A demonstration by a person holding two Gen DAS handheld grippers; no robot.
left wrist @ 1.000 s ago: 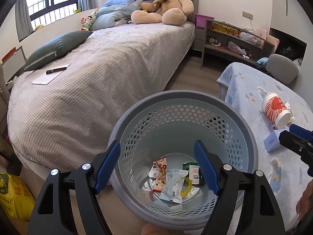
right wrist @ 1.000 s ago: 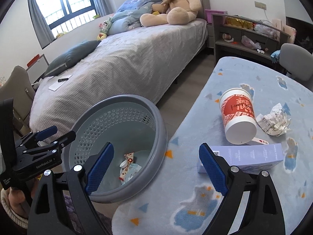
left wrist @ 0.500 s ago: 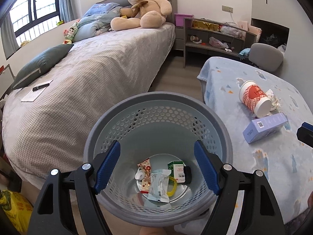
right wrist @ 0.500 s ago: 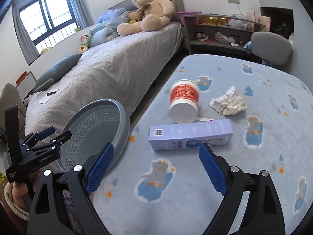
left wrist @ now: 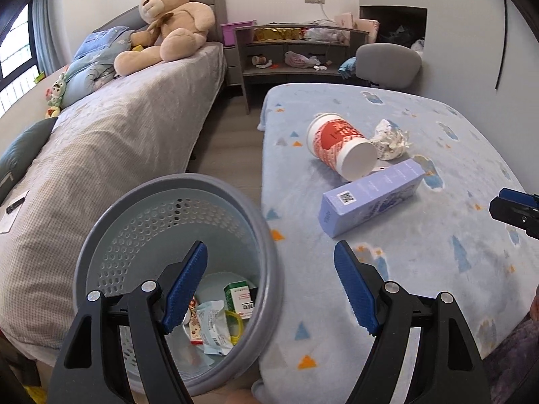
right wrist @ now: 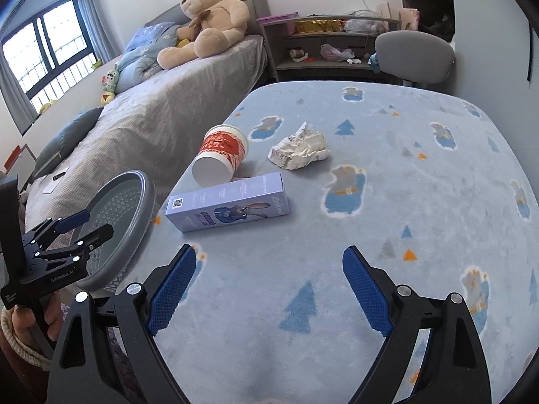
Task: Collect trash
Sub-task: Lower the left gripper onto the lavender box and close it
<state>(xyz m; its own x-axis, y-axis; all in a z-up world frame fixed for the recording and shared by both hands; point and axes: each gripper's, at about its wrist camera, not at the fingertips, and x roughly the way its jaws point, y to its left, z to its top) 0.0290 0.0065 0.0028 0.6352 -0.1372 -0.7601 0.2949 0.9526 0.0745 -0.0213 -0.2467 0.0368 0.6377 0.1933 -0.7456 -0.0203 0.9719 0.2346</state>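
Note:
A red-and-white paper cup (right wrist: pixel 220 158) lies on its side on the blue blanket-covered table (right wrist: pixel 387 202), with a crumpled paper wad (right wrist: pixel 299 148) to its right and a lavender carton (right wrist: pixel 229 207) in front. All three also show in the left wrist view: cup (left wrist: pixel 340 146), wad (left wrist: pixel 390 138), carton (left wrist: pixel 370 195). A grey perforated trash basket (left wrist: pixel 111 232) holding several wrappers stands left of the table. My left gripper (left wrist: pixel 271 286) is open over the basket's right rim. My right gripper (right wrist: pixel 269 289) is open and empty above the table, short of the carton.
A bed (left wrist: pixel 111 124) with a teddy bear (left wrist: pixel 168 23) and pillows lies to the left. A shelf unit (left wrist: pixel 293 54) and a grey chair (left wrist: pixel 387 64) stand behind the table. A strip of wood floor (left wrist: pixel 232 148) runs between bed and table.
Both grippers have swung right, from the basket toward the table. The cup, wad and carton now sit nearer the centre of both views. Both stay open.

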